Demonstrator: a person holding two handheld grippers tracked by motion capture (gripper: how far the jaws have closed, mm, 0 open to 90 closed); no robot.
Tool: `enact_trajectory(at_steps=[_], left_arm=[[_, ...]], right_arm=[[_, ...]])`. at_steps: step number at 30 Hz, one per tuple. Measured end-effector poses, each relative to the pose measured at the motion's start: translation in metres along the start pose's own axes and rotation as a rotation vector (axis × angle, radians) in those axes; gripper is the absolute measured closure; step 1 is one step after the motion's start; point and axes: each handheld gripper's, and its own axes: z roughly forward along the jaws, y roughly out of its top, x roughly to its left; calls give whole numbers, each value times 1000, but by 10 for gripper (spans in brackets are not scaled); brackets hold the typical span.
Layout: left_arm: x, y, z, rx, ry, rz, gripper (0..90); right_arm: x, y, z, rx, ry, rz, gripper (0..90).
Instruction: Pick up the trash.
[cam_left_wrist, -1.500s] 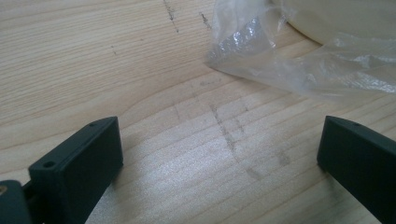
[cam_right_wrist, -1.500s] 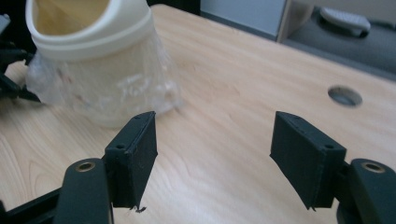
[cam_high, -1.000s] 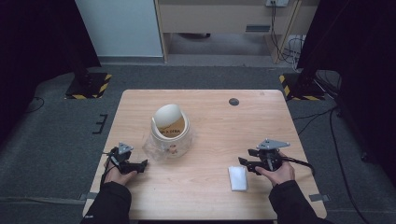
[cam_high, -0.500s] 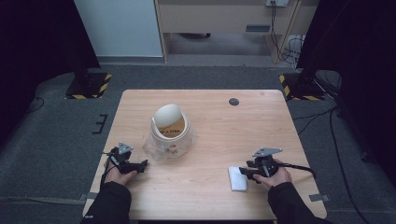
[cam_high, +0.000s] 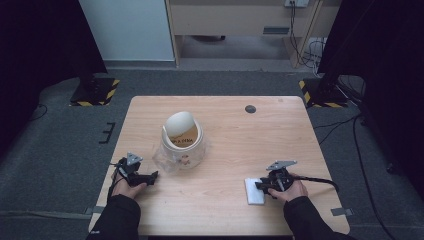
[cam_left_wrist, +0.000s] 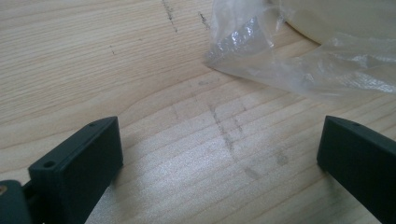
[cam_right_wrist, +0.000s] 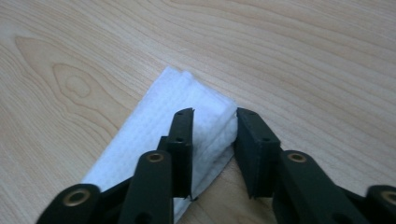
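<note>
high view, left to right: the left claw (cam_high: 152, 176) rests on the tabletop (cam_high: 220, 210) near the bagged jar (cam_high: 183, 140), jaws spread wide with nothing between them, the plastic bag (cam_left_wrist: 299, 60) just ahead. at right, the right claw (cam_high: 258, 186) is down on the folded white cloth (cam_high: 255, 192); its jaws have just been closing and now bracket one edge of the folds (cam_right_wrist: 205, 116), seemingly pinching them. the pickup looks nearly secured; lifting and using the cloth remain.
</note>
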Motion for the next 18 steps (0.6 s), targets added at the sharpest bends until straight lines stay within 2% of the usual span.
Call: enact_trajectory(at_steps=[6,9,14,18], left_arm=[[0,0,0,1,0,2,0],[0,0,0,1,0,1,0],[0,0,0,2,0,2,0],[0,0,0,2,-1,1,0]], right_arm=[[2,0,0,-4,17,33,836],[2,1,-2,-15,26,42,868],[0,5,-9,-69,40,59,876],[-2,10,-19,-146,52,69,877]])
